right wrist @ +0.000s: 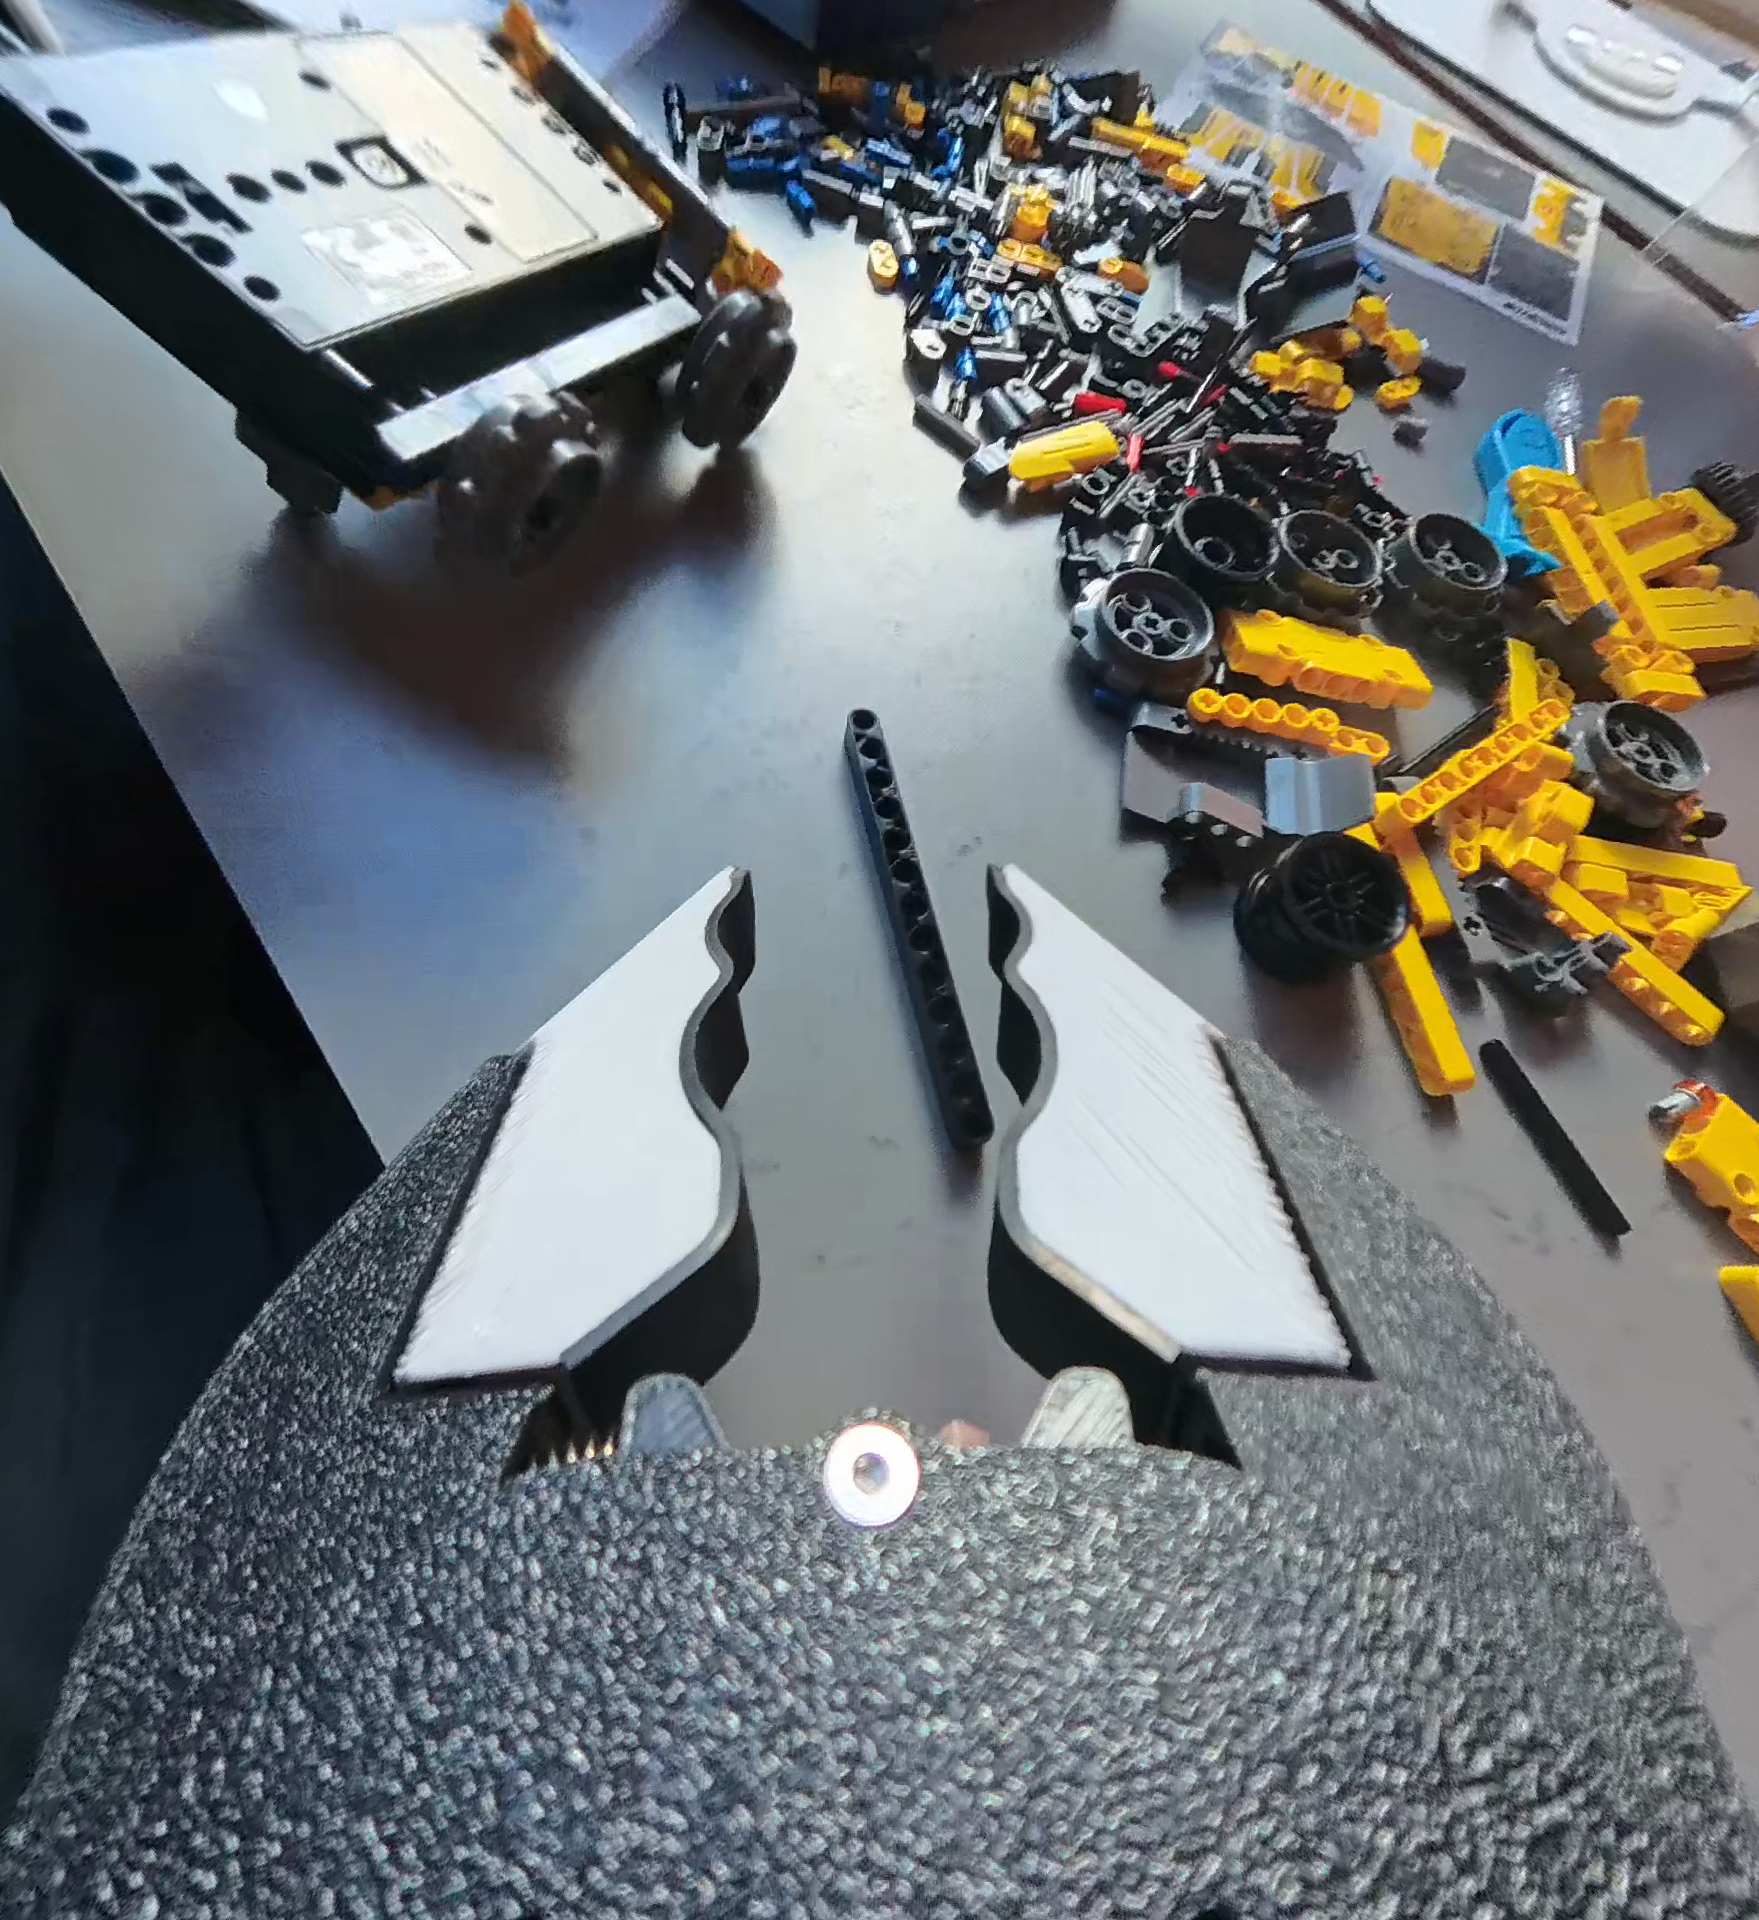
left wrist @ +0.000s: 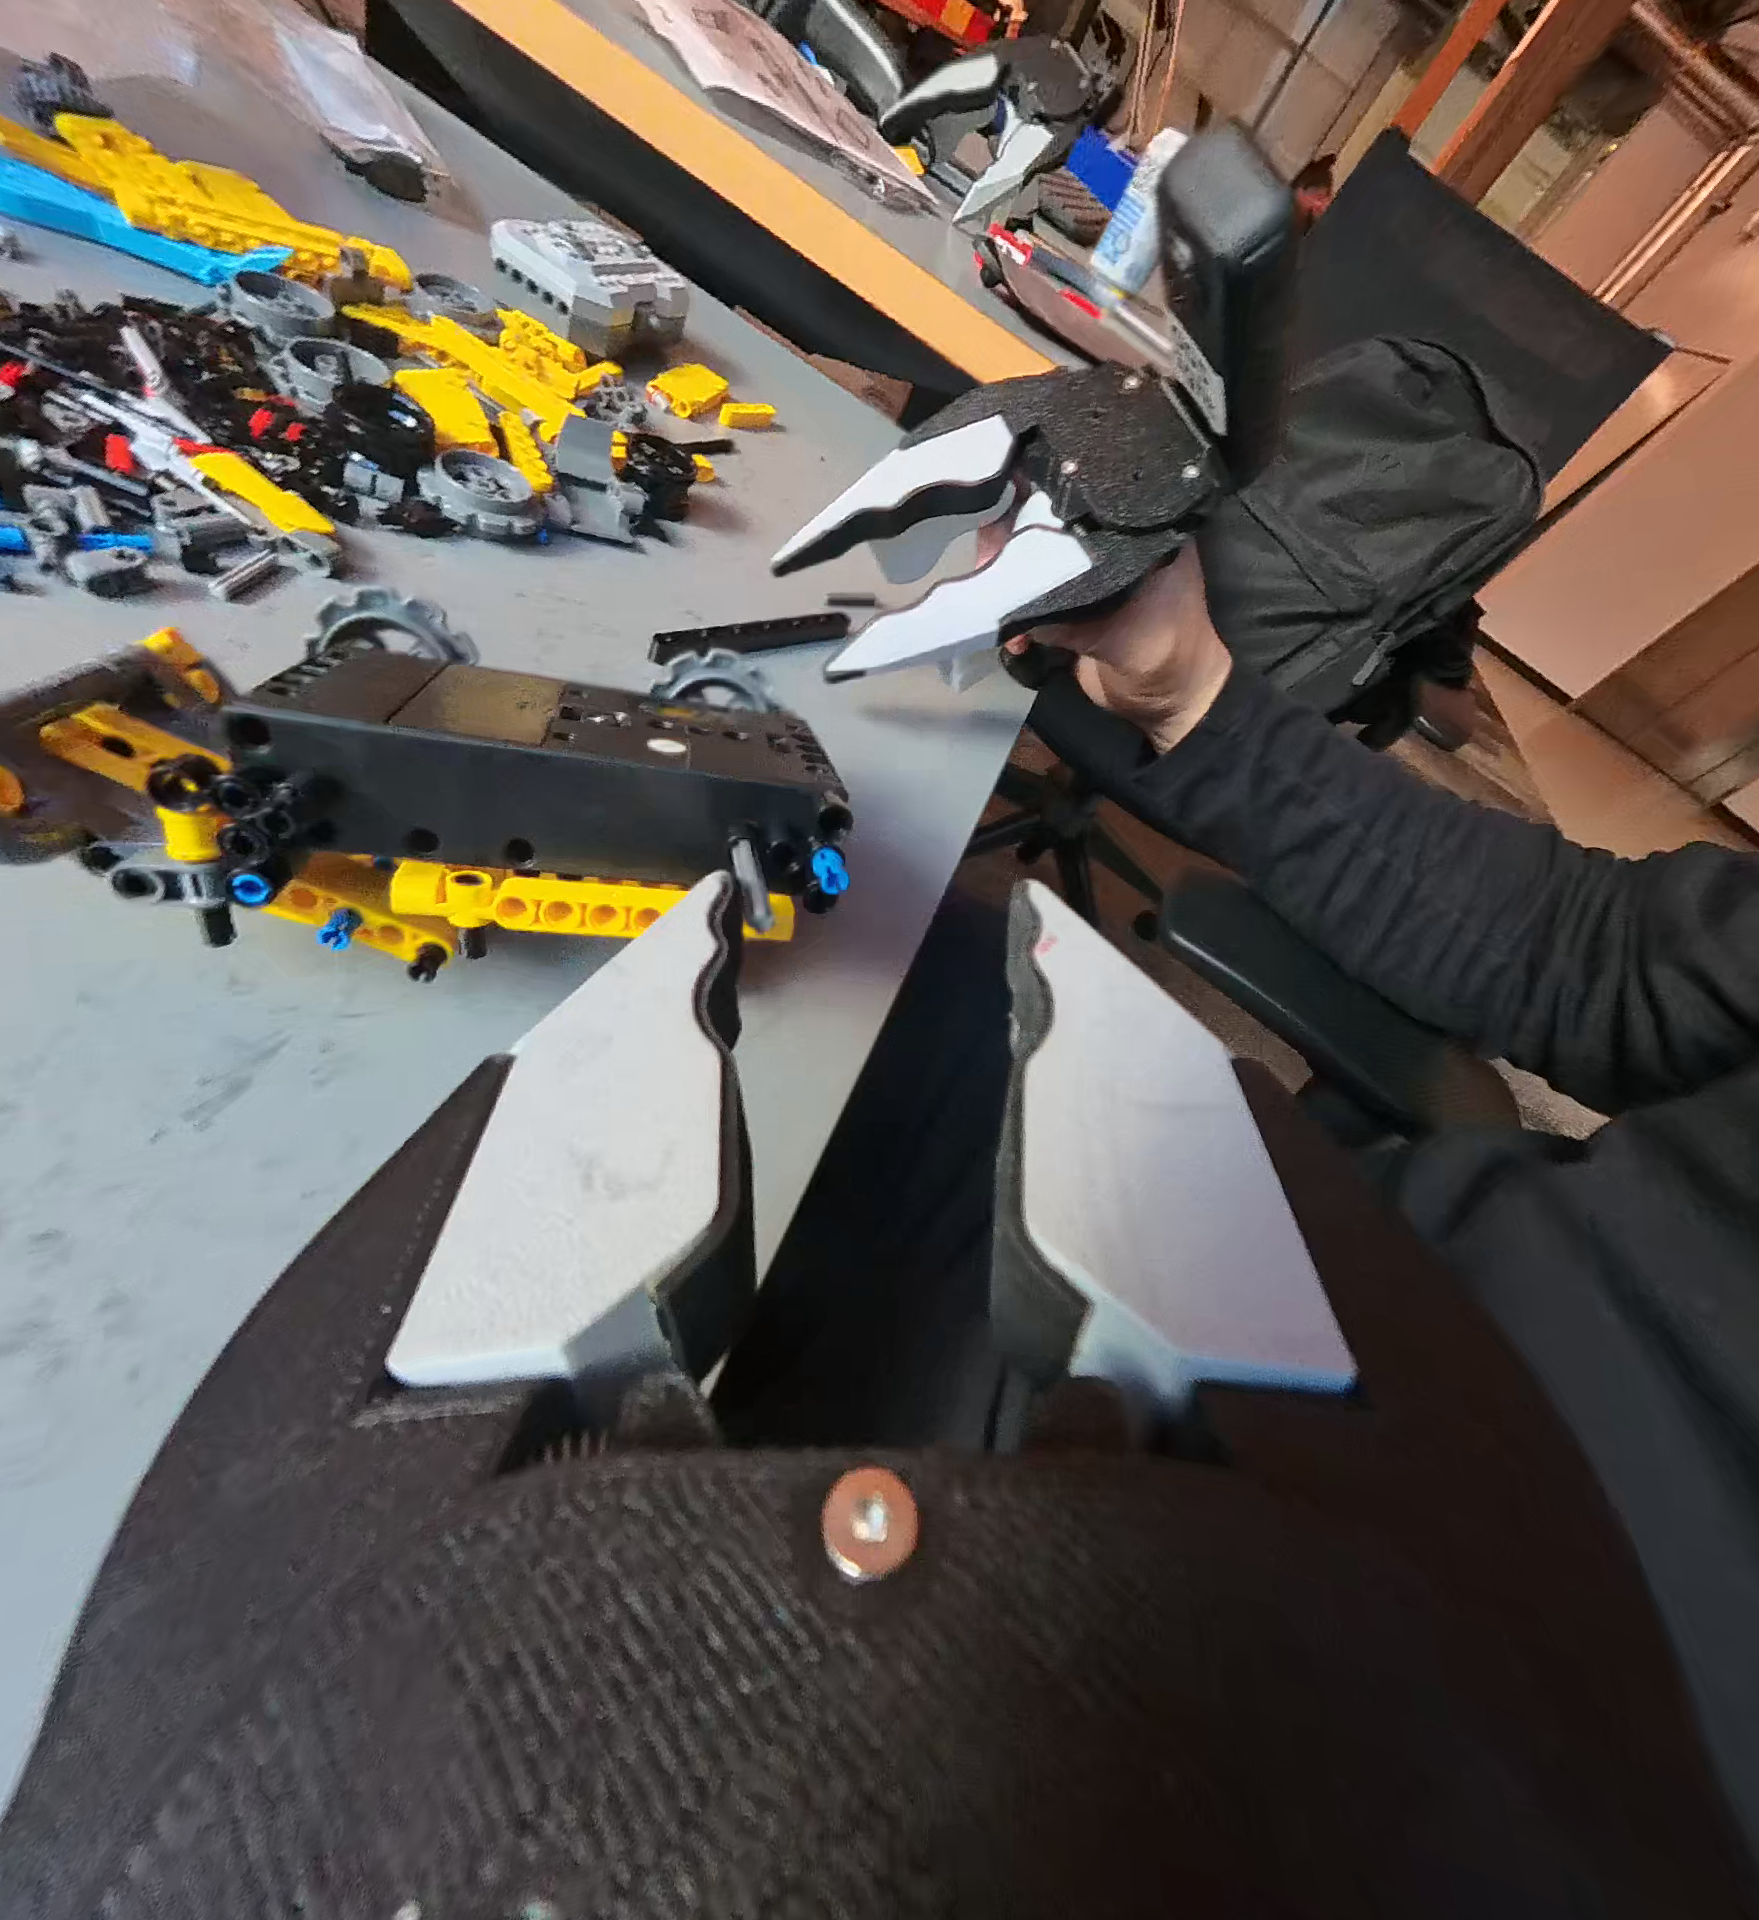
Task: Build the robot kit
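My left gripper [left wrist: 870, 896] is open and empty, over the table's near edge, just right of a black and yellow toy-brick chassis [left wrist: 532, 774] with grey gear wheels. My right gripper [right wrist: 867, 881] is open and empty. A long black holed beam [right wrist: 914, 925] lies on the table between its fingers, pointing away. In the left wrist view the right gripper [left wrist: 802, 613] is held by a hand in a black sleeve, its tips beside that beam [left wrist: 750, 636]. The chassis also shows in the right wrist view [right wrist: 335, 229] at upper left.
A large pile of loose yellow, black, blue and grey brick parts and wheels [right wrist: 1322, 582] lies to the right, with a printed sheet [right wrist: 1394, 177] behind. A short black axle [right wrist: 1555, 1138] lies apart. A chair with a black backpack [left wrist: 1374, 520] stands off the grey table [left wrist: 127, 1143]. Left tips to right tips: about 20 cm.
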{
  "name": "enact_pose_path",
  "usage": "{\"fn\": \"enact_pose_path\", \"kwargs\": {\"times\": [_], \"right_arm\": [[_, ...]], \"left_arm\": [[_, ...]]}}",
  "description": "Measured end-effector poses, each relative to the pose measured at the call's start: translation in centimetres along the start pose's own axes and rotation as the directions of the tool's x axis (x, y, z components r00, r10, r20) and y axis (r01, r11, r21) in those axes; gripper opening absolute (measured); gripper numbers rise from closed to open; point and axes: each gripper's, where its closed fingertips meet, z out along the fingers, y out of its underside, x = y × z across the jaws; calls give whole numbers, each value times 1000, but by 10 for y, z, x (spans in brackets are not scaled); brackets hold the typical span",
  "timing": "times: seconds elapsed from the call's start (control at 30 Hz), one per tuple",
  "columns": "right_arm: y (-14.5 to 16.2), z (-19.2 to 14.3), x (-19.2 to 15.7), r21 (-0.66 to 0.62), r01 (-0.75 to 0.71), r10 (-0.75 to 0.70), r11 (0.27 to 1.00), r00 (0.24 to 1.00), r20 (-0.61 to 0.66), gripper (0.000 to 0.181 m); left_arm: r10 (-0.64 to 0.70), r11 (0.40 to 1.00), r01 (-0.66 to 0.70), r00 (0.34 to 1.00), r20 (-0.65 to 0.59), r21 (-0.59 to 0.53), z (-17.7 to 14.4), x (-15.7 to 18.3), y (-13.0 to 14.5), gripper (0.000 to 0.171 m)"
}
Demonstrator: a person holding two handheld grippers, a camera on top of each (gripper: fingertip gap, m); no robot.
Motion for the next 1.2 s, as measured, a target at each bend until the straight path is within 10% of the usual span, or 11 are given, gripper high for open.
{"fn": "enact_pose_path", "kwargs": {"times": [0.6, 1.2], "right_arm": [[10, 19, -1, -117, 17, -16, 993, 1000, 15, 39], [13, 20, -17, -184, -135, 168, 974, 970, 174, 8]], "left_arm": [[56, 997, -61, 995, -80, -56, 49, 37, 22, 49], [233, 972, -228, 966, 112, -63, -33, 11, 32, 47]]}}
